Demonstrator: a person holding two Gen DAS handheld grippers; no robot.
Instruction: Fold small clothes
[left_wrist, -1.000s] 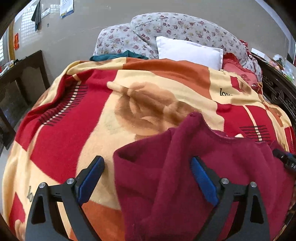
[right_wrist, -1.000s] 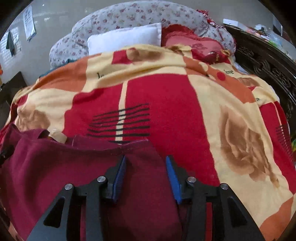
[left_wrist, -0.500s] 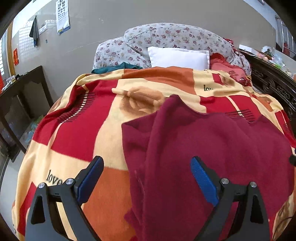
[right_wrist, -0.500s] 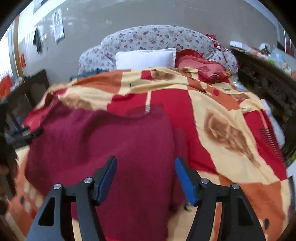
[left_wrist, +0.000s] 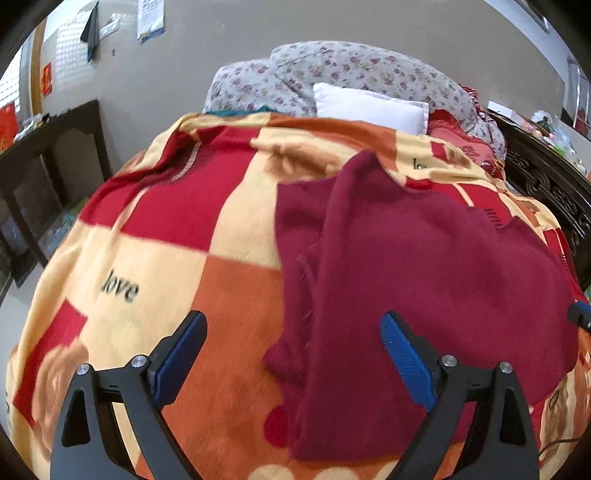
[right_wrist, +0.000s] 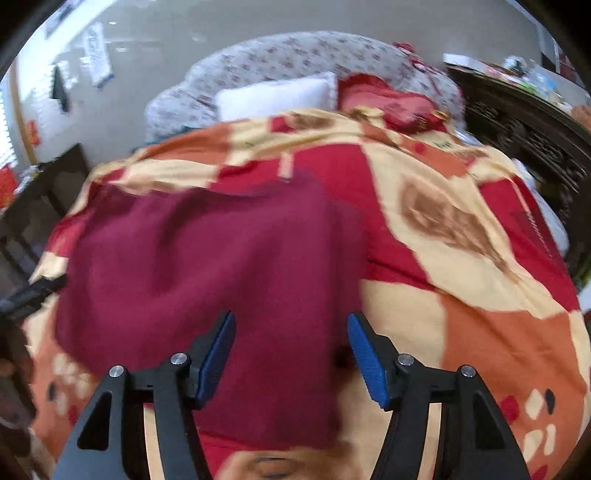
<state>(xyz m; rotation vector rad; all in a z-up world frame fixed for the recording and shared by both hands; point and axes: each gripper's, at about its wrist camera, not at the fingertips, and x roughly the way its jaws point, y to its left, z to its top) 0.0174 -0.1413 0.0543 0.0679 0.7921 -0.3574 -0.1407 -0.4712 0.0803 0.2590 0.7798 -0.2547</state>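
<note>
A dark maroon garment (left_wrist: 424, 280) lies spread flat on the patterned blanket (left_wrist: 177, 258), its left side folded inward into a long strip. My left gripper (left_wrist: 291, 332) hovers open above the garment's near left edge, its blue pads (left_wrist: 402, 362) touching nothing. In the right wrist view the same garment (right_wrist: 207, 258) fills the left middle. My right gripper (right_wrist: 291, 325) stands open over its near right part, pads clear of the cloth. The tip of the right gripper (left_wrist: 580, 317) shows at the left view's right edge.
The red, orange and cream blanket covers a bed. A white pillow (left_wrist: 369, 107) and a floral quilt (left_wrist: 351, 70) are piled at the far end. Dark wooden furniture (left_wrist: 48, 166) stands left of the bed and a carved dark frame (right_wrist: 535, 140) on the right.
Both grippers have drawn back toward the near end of the bed, so more of the garment shows. The right jaws stand wider than a second ago. The left jaws are unchanged.
</note>
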